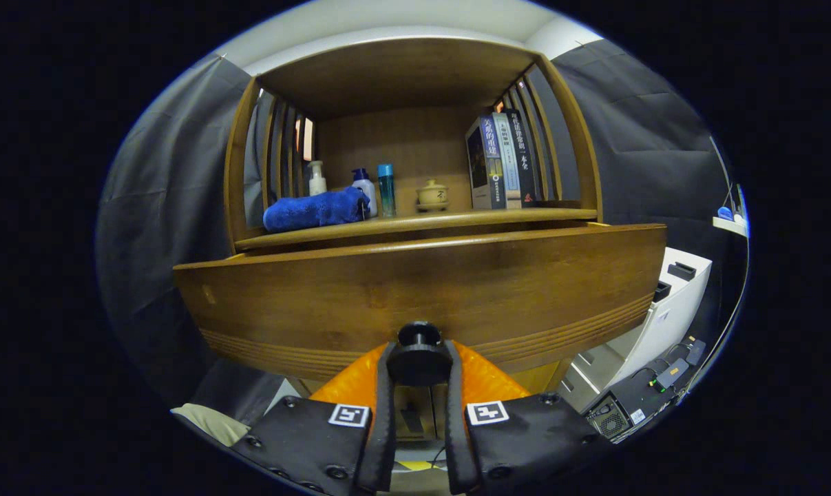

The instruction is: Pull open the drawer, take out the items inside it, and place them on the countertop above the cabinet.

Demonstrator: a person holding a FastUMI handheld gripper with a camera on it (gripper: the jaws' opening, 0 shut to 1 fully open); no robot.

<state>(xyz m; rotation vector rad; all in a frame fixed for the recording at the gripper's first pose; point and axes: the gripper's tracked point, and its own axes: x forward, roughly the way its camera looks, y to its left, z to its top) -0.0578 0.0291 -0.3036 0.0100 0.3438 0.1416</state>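
A wide brown wooden drawer front (422, 289) fills the space just ahead of the fingers. Its round dark knob (418, 335) sits between my fingertips, and my gripper (418, 362) is shut on the knob. The drawer front stands forward of the cabinet, and its inside is hidden behind it. Above it runs the wooden countertop (415, 222), under a slatted wooden shelf frame. A rolled blue towel (315, 210) lies on the countertop at the left.
On the countertop stand a white pump bottle (317, 178), a white bottle with a blue cap (364, 189), a slim teal bottle (386, 189), a small lidded ceramic cup (432, 195) and several upright books (501, 164). A white unit (663, 317) and cabled devices (635, 399) sit lower right.
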